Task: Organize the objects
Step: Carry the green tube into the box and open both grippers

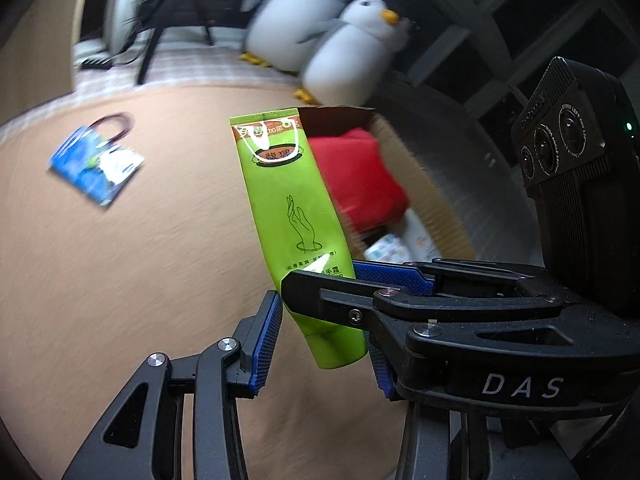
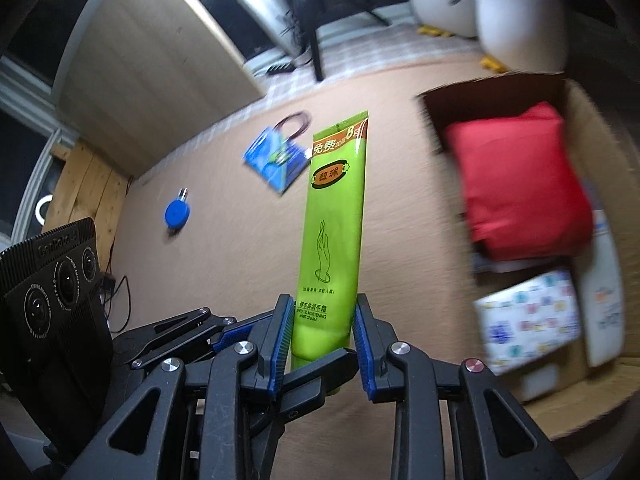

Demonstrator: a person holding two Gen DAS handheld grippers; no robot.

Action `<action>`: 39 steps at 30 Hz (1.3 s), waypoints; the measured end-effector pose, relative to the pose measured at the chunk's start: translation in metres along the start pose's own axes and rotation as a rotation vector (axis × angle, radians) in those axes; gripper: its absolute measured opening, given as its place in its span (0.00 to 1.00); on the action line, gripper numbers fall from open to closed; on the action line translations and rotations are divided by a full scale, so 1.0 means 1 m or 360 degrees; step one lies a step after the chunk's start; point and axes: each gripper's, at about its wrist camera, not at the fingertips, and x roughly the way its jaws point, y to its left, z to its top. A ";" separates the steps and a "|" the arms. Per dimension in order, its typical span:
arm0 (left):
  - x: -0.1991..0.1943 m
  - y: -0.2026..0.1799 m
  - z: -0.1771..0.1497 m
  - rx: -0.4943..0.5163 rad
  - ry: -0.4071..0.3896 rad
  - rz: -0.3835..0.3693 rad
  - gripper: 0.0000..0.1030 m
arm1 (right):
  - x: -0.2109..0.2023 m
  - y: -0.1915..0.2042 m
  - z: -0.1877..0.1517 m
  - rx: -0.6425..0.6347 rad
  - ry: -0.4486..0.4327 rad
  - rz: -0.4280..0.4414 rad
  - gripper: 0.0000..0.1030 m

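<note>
A green hand cream tube is held upright above the brown table, cap end down. My right gripper is shut on the tube near its cap; its black fingers reach in from the right in the left wrist view. My left gripper also stands around the tube's lower end, but its left blue pad seems a little off the tube. An open cardboard box lies to the right, holding a red pouch.
A blue packet with a dark cord and a blue round tag lie on the table. The box also holds a patterned tissue pack and a white bottle. Plush penguins sit behind.
</note>
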 end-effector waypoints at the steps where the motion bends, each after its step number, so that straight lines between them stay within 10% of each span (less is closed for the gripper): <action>1: 0.004 -0.008 0.004 0.0017 0.0002 -0.0010 0.43 | -0.003 -0.003 0.001 0.0007 -0.0009 -0.0006 0.26; 20: 0.061 -0.086 0.028 0.0184 0.0077 -0.0063 0.45 | -0.049 -0.086 0.000 0.0186 -0.0119 -0.0104 0.26; 39: 0.020 -0.024 0.016 0.0031 -0.0011 0.0059 0.50 | -0.052 -0.071 0.000 0.0138 -0.0168 -0.0211 0.48</action>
